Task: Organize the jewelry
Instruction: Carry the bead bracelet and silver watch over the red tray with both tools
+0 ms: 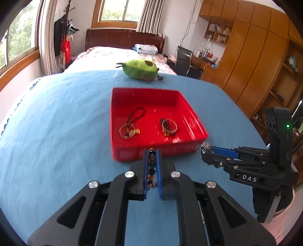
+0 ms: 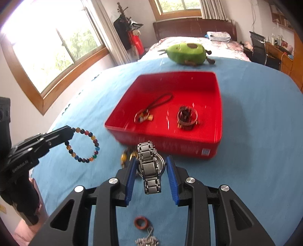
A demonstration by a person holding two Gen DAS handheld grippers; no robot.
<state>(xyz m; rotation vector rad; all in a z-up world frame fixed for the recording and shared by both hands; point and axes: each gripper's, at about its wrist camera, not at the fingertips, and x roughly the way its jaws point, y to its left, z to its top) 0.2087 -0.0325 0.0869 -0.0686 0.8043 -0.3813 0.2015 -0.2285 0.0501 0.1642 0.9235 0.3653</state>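
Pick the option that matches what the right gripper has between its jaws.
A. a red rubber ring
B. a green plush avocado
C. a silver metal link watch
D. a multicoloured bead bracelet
C: in the right wrist view the right gripper has its blue-padded jaws closed on the case of a silver metal link watch, while the multicoloured bead bracelet hangs from the left gripper.

This place is a bedroom in a home. There is a bed (image 1: 121,54) with a dark wooden headboard (image 1: 123,38), folded bedding (image 1: 146,48) on it, and curtains (image 1: 149,16) beside the window (image 1: 118,10). Along the wall stand wooden wardrobes (image 1: 251,62) and a cluttered desk (image 1: 203,60) with a black chair (image 1: 182,60).
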